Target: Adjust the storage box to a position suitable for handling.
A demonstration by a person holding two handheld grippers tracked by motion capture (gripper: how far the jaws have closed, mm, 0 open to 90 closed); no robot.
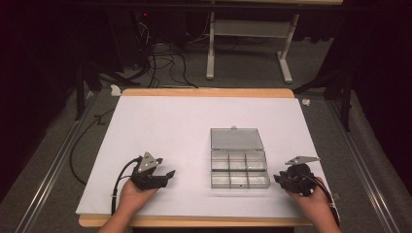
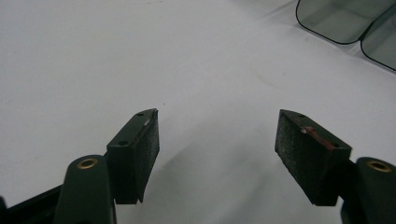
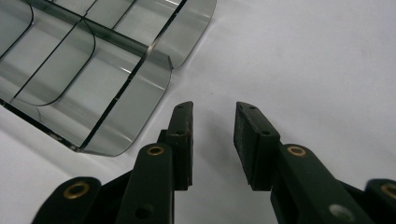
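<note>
A clear plastic compartment box (image 1: 239, 170) lies open in the middle of the white table top (image 1: 170, 126), its lid (image 1: 236, 139) folded back flat on the far side. Its compartments look empty. My left gripper (image 1: 168, 174) rests on the table left of the box and points toward it. In the left gripper view this gripper (image 2: 217, 140) stands wide open over bare white surface, with the box's corner (image 2: 345, 18) at the top right. My right gripper (image 1: 277, 178) sits just right of the box. Its jaws (image 3: 212, 121) stand a little apart, nothing between them, beside the box's rim (image 3: 154, 79).
The wooden table edge (image 1: 194, 222) runs along the near side under both forearms. Beyond the table's far edge are floor cables (image 1: 165, 63) and a white desk frame (image 1: 248, 43). A metal rail (image 1: 53, 165) runs along the floor at the left.
</note>
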